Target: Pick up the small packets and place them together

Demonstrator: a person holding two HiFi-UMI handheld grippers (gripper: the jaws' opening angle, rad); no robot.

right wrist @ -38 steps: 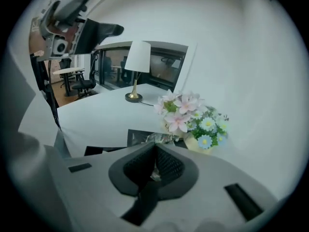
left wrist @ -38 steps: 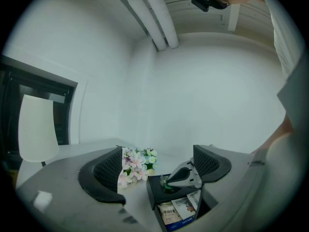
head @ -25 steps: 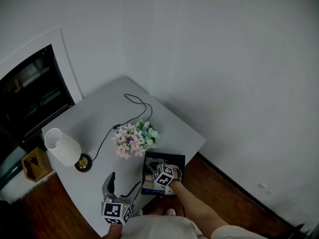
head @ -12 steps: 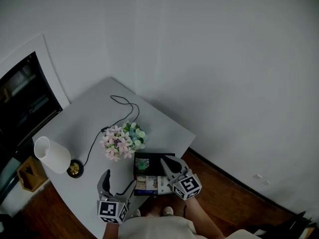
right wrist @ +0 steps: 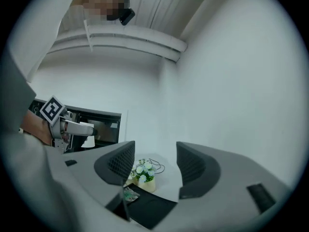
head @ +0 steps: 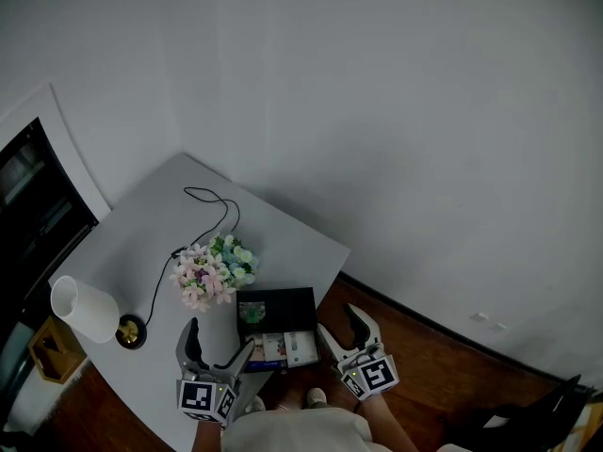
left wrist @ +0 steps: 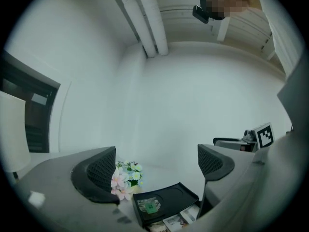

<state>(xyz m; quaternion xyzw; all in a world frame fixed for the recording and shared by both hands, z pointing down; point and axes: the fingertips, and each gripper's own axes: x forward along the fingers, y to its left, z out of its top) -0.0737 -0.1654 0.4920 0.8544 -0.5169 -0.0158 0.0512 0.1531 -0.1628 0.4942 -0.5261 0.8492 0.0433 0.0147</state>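
1. Head view: we see the left gripper (head: 217,345) and right gripper (head: 341,326) both agape and empty. The small packets (head: 278,348), flat printed sachets, lie in the black tray (head: 303,298) at the tabletop's (head: 273,238) near right edge. A shove could tip it off.
2. Left gripper view: the jaws, faced in dark mesh, stand wide with nothing between. We judge the thin packets may slip, or two may lift together.
3. Right gripper view: the jaws have just been opening, with nothing between. The tray's raised rim could snag one, and the flowers (right wrist: 144,170) beside it could topple.
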